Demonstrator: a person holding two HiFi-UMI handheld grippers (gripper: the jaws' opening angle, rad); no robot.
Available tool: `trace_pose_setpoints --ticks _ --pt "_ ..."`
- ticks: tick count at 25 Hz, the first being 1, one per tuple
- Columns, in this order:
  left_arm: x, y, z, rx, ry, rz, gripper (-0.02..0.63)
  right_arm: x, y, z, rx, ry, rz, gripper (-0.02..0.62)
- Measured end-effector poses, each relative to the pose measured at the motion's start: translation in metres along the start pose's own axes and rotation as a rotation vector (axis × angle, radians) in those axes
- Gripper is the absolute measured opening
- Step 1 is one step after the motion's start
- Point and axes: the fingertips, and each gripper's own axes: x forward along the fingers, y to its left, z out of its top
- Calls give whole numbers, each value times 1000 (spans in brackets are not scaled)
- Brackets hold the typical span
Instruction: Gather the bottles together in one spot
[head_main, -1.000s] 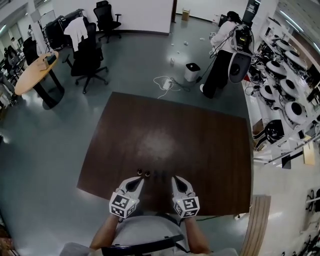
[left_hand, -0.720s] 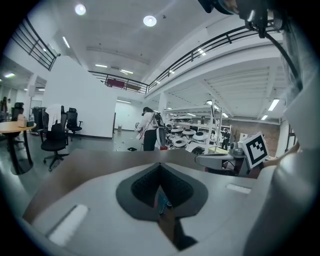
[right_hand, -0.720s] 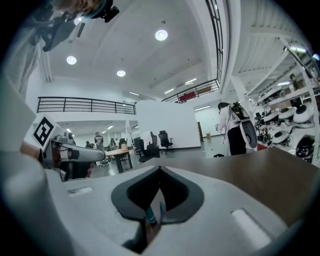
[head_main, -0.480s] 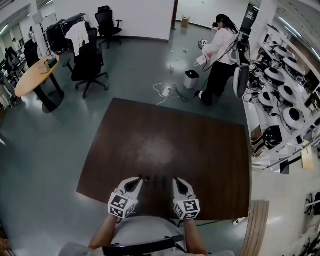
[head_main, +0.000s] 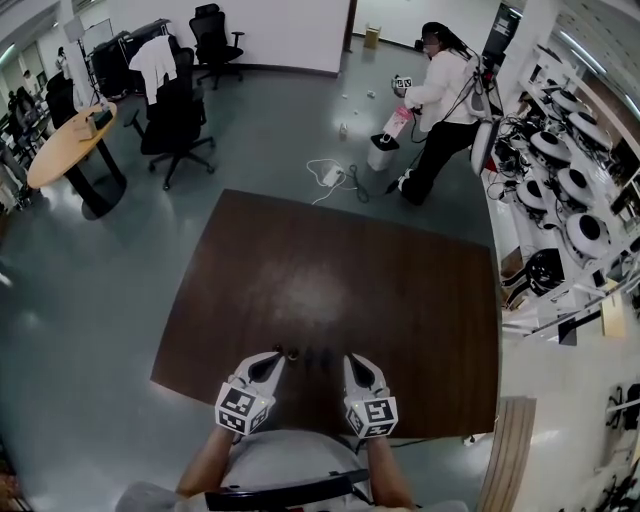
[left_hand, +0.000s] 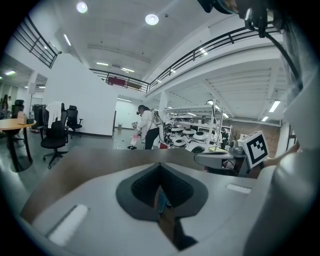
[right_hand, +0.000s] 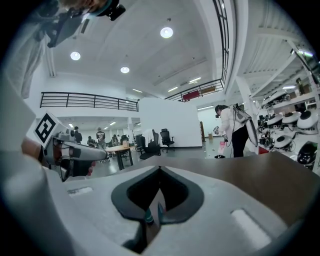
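Holding both jaws clenched, empty: left gripper (head_main: 277, 362) and right gripper (head_main: 351, 364) flanking small dark standing bottles (head_main: 292, 352) on dark brown table (head_main: 330, 260); row lying between tips, nearest left.

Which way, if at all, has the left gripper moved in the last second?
No. The left gripper stays at the table's near edge, tips beside the bottles, as before.

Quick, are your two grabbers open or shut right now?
Left gripper: closed, holding nothing.
Right gripper: closed, holding nothing.
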Motion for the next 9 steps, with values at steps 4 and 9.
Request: trace_pose_setpoints --ticks 4,9 --pt "2 -2 1 1 3 -8 2 -1 -2 2 6 0 -4 2" --pt "4 -1 1 1 8 -10 2 2 -3 2 10 -4 -7 2"
